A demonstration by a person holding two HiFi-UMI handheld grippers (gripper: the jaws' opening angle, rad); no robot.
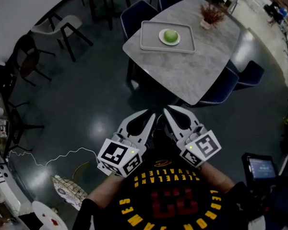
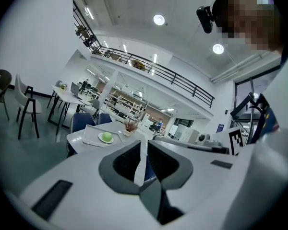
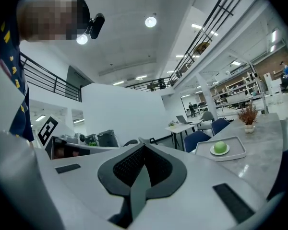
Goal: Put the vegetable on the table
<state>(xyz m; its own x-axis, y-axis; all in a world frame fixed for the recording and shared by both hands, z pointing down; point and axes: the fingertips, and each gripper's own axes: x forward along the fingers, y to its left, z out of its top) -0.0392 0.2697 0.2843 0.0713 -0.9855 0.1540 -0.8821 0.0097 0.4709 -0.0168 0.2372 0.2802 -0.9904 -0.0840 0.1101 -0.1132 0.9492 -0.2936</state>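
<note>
White left gripper (image 1: 151,115): near, close to the person's chest; jaws drawn together to a thin slit, nothing between them.
White right gripper (image 1: 166,110): just beside it; jaws fully together, empty.
Round green vegetable (image 1: 170,35): far, on a small white plate (image 1: 161,37) inside a grey rectangular tray (image 1: 151,42).
Pale stone-patterned table (image 1: 182,73): bears the tray, well apart from both grippers.
Progress: judged not begun; the approach, the grasp and setting the vegetable on the bare tabletop all remain.
</note>
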